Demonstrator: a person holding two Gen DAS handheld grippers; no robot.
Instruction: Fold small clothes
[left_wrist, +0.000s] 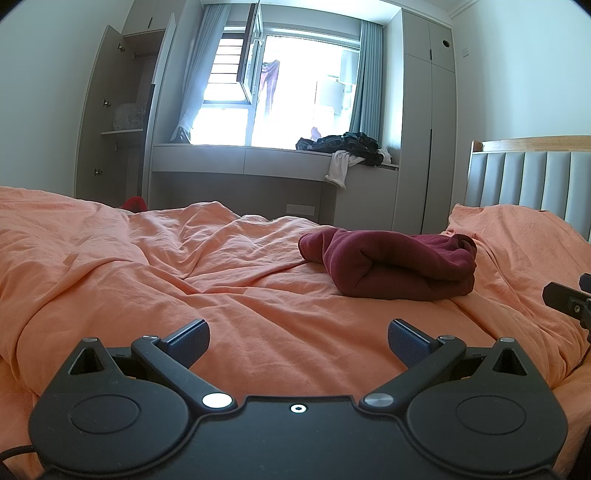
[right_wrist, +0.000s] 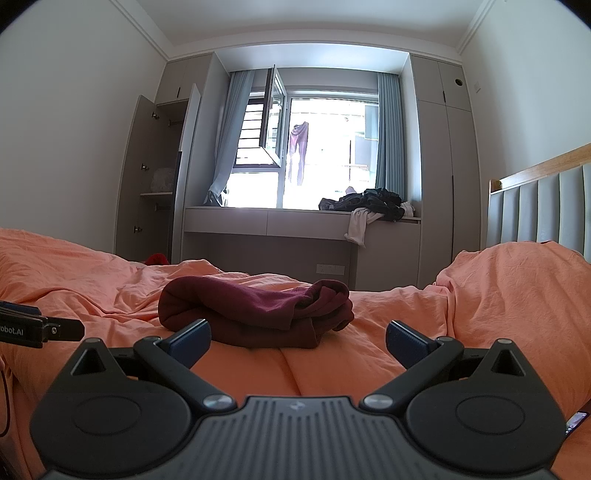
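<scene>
A dark red garment (left_wrist: 395, 264) lies folded in a thick bundle on the orange bed cover (left_wrist: 184, 266). In the right wrist view the garment (right_wrist: 255, 310) sits just ahead of my fingers, slightly left of centre. My left gripper (left_wrist: 298, 339) is open and empty, low over the cover, with the garment ahead to its right. My right gripper (right_wrist: 297, 341) is open and empty, close in front of the bundle. The right gripper's tip (left_wrist: 569, 301) shows at the right edge of the left view; the left gripper's body (right_wrist: 37, 326) shows at the left edge of the right view.
A padded grey headboard (left_wrist: 528, 181) stands at the right. A raised orange pillow mound (right_wrist: 517, 291) lies right of the garment. A window bench (left_wrist: 258, 162) across the room carries a pile of dark clothes (left_wrist: 343, 146). An open wardrobe (left_wrist: 122, 118) stands at the left.
</scene>
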